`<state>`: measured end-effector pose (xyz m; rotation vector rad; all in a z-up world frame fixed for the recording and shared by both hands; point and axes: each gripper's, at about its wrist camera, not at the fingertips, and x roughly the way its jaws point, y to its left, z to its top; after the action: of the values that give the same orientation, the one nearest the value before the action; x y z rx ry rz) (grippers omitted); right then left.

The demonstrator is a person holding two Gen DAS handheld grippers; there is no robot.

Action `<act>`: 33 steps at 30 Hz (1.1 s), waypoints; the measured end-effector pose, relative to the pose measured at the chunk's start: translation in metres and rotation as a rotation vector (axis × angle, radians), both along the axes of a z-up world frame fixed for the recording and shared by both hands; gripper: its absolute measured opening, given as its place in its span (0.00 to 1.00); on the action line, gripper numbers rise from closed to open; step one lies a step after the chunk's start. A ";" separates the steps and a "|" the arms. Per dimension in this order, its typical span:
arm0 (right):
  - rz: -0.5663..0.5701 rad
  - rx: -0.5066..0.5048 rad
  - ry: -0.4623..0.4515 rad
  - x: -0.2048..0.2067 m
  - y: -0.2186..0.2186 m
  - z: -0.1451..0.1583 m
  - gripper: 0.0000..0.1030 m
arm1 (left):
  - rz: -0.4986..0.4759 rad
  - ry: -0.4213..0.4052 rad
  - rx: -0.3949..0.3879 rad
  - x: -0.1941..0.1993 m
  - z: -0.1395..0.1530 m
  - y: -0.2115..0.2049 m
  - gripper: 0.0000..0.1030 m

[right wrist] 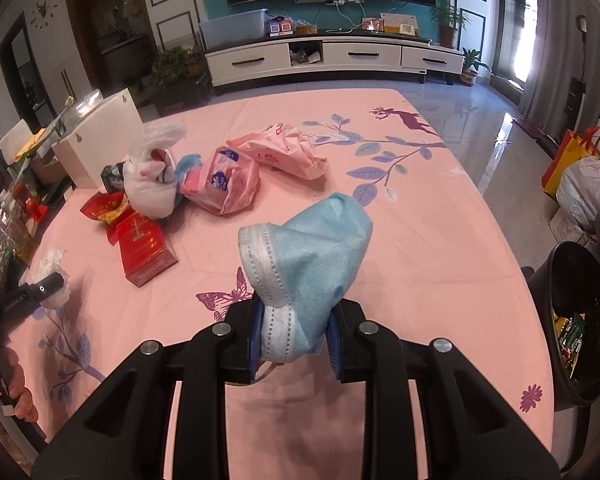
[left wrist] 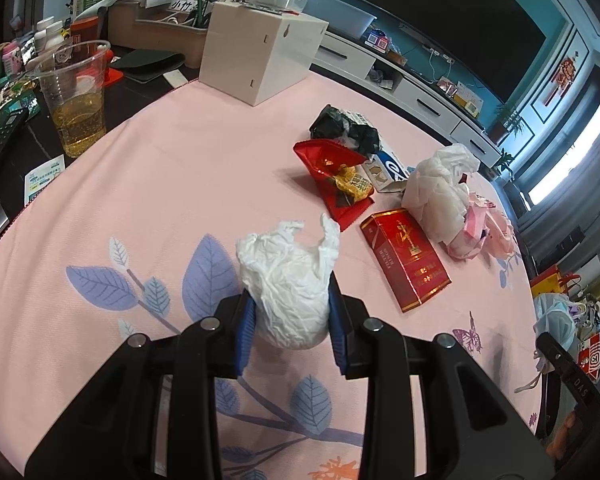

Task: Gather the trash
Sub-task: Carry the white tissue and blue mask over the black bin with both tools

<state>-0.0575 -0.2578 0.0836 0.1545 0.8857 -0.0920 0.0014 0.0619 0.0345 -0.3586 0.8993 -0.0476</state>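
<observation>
The left gripper (left wrist: 292,320) has its jaws clamped on a crumpled white tissue (left wrist: 290,280), held above the near part of the desk (left wrist: 172,184). The right gripper (right wrist: 294,340) has its jaws clamped on a blue face mask (right wrist: 312,256). A clear plastic cup (left wrist: 76,96) at the desk's left edge holds yellow liquid. Beside the right edge, a black bin (right wrist: 580,320) holds coloured wrappers. A white plastic bag (right wrist: 152,184), stuffed, lies mid-desk beside a red cigarette pack (right wrist: 144,248).
</observation>
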 end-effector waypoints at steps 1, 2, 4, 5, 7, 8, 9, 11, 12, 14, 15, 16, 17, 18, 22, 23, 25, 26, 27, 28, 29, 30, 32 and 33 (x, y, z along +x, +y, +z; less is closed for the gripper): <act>-0.003 -0.001 -0.004 -0.001 -0.001 0.002 0.26 | -0.002 -0.003 0.003 0.000 0.001 -0.001 0.32; -0.007 0.002 -0.009 -0.002 -0.003 0.003 0.26 | -0.005 -0.006 0.003 -0.001 0.002 -0.002 0.32; -0.009 0.010 -0.013 -0.002 -0.006 0.005 0.26 | -0.015 -0.010 0.000 -0.002 0.004 -0.005 0.32; -0.011 0.016 -0.013 -0.002 -0.008 0.006 0.26 | -0.020 -0.012 0.001 -0.002 0.005 -0.006 0.32; -0.023 0.034 -0.011 -0.002 -0.013 0.008 0.26 | -0.026 -0.026 -0.004 -0.005 0.011 -0.009 0.32; -0.025 0.039 -0.014 -0.003 -0.015 0.009 0.26 | -0.028 -0.034 -0.008 -0.007 0.014 -0.011 0.32; -0.027 0.041 -0.019 -0.005 -0.018 0.011 0.26 | -0.036 -0.047 -0.011 -0.009 0.019 -0.014 0.32; -0.033 0.036 -0.031 -0.008 -0.022 0.016 0.26 | -0.050 -0.054 -0.017 -0.010 0.025 -0.021 0.32; -0.036 0.031 -0.043 -0.010 -0.025 0.019 0.26 | -0.060 -0.051 -0.024 -0.009 0.027 -0.025 0.32; -0.045 0.036 -0.062 -0.013 -0.031 0.024 0.26 | -0.078 -0.047 -0.049 -0.009 0.033 -0.034 0.32; -0.049 0.043 -0.071 -0.015 -0.035 0.028 0.26 | -0.084 -0.056 -0.057 -0.011 0.038 -0.039 0.32; -0.051 0.048 -0.079 -0.017 -0.038 0.031 0.26 | -0.089 -0.064 -0.058 -0.013 0.041 -0.044 0.32; -0.054 0.051 -0.084 -0.018 -0.041 0.033 0.26 | -0.099 -0.075 -0.060 -0.015 0.046 -0.051 0.32; -0.060 0.054 -0.092 -0.020 -0.044 0.036 0.26 | -0.111 -0.087 -0.065 -0.018 0.052 -0.057 0.32; -0.078 0.060 -0.123 -0.028 -0.055 0.048 0.26 | -0.162 -0.137 -0.071 -0.028 0.074 -0.082 0.32; -0.082 0.064 -0.133 -0.032 -0.059 0.052 0.26 | -0.174 -0.152 -0.068 -0.032 0.079 -0.089 0.32; -0.090 0.066 -0.149 -0.037 -0.065 0.058 0.26 | -0.204 -0.182 -0.057 -0.039 0.091 -0.103 0.32; -0.098 0.064 -0.162 -0.040 -0.069 0.062 0.26 | -0.217 -0.194 -0.052 -0.043 0.096 -0.110 0.32; -0.107 0.060 -0.168 -0.042 -0.073 0.065 0.26 | -0.228 -0.205 -0.048 -0.046 0.100 -0.116 0.32; -0.122 0.059 -0.175 -0.044 -0.078 0.068 0.26 | -0.240 -0.222 -0.043 -0.052 0.106 -0.124 0.32; -0.135 0.061 -0.181 -0.047 -0.083 0.070 0.26 | -0.250 -0.237 -0.039 -0.056 0.110 -0.131 0.32; -0.148 0.066 -0.187 -0.050 -0.089 0.072 0.26 | -0.261 -0.250 -0.036 -0.060 0.114 -0.137 0.32; -0.166 0.082 -0.197 -0.055 -0.100 0.076 0.26 | -0.293 -0.276 -0.026 -0.070 0.122 -0.155 0.32; -0.176 0.088 -0.202 -0.058 -0.105 0.078 0.26 | -0.308 -0.286 -0.022 -0.073 0.125 -0.163 0.32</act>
<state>-0.1154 -0.3630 0.1615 0.3191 0.6741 -0.1982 -0.0721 -0.1007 0.1594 -0.2234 0.6642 -0.3833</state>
